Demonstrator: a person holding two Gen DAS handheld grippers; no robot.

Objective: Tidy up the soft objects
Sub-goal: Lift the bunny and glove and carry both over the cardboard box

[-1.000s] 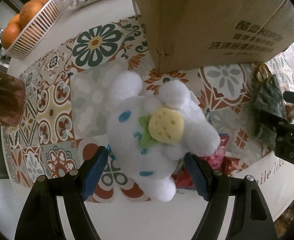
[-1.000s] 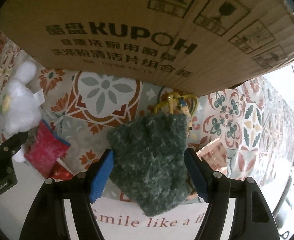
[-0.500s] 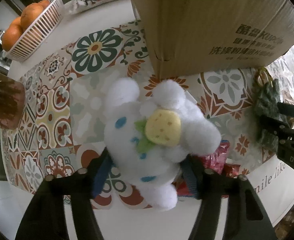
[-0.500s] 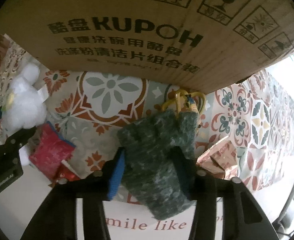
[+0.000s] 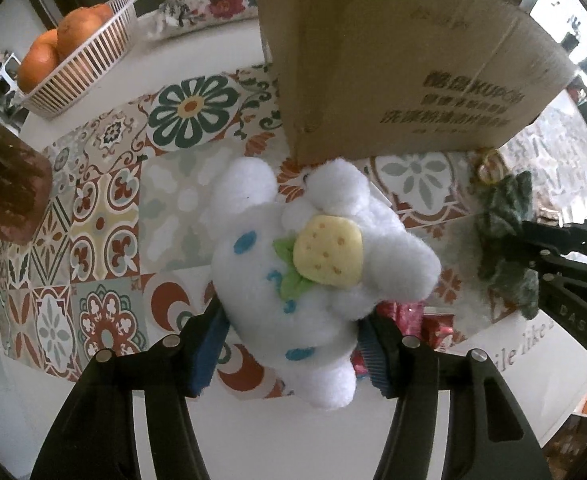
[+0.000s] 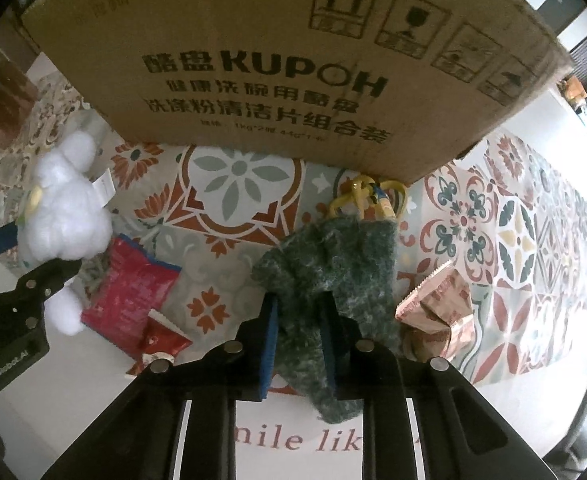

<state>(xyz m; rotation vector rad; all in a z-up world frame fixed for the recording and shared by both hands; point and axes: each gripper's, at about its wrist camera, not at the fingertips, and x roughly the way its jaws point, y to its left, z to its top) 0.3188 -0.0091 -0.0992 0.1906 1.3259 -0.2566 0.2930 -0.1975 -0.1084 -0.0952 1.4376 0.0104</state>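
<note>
A white plush toy (image 5: 317,264) with blue spots and a yellow strawberry patch sits between the blue pads of my left gripper (image 5: 293,344), which is shut on it. It also shows at the left of the right wrist view (image 6: 67,216). My right gripper (image 6: 301,332) is shut on a dark green fuzzy knit piece (image 6: 333,264), which also shows in the left wrist view (image 5: 505,232). A large cardboard box (image 6: 285,60) stands just beyond both, also in the left wrist view (image 5: 393,60).
A patterned tile mat (image 5: 105,208) covers the table. Red snack packets (image 6: 129,296) and a brown wrapper (image 6: 437,312) lie near the grippers. A yellow looped item (image 6: 369,196) lies against the box. A basket of oranges (image 5: 73,64) and a brown container (image 5: 5,184) stand at the left.
Both grippers have closed: the left on the white plush toy, the right on the green knit piece. Both items now look slightly raised and squeezed.
</note>
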